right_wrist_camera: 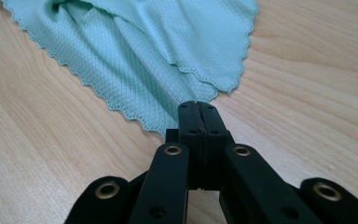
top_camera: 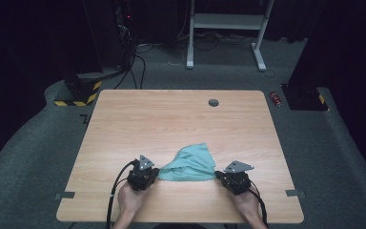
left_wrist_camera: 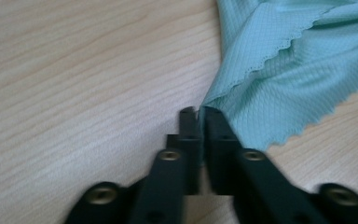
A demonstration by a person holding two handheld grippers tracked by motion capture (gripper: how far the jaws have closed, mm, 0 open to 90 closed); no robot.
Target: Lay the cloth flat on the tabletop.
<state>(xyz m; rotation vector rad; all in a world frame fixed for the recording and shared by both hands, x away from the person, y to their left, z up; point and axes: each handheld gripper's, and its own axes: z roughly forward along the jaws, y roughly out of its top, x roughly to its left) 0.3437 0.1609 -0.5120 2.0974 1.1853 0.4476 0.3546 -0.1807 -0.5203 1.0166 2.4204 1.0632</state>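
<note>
My left gripper [left_wrist_camera: 199, 112] has its jaws parted by a thin slit, with a corner of the teal microfibre cloth [left_wrist_camera: 284, 74] lying at the tips; the pads look slack on it, so I cannot call that a firm pinch. My right gripper [right_wrist_camera: 198, 106] has its jaws pressed tight together on the opposite corner of the cloth, the fabric gathered into folds where it runs out from the tips. From above, my left gripper [top_camera: 143, 175] and right gripper [top_camera: 235, 177] sit near the front edge of the wooden table [top_camera: 171, 124], one at each side of the cloth [top_camera: 190, 162], which lies bunched between them and rises to a loose peak toward the table's middle. Its scalloped hem touches the wood on both sides. A small round grommet [top_camera: 213, 102] sits near the far edge.
</note>
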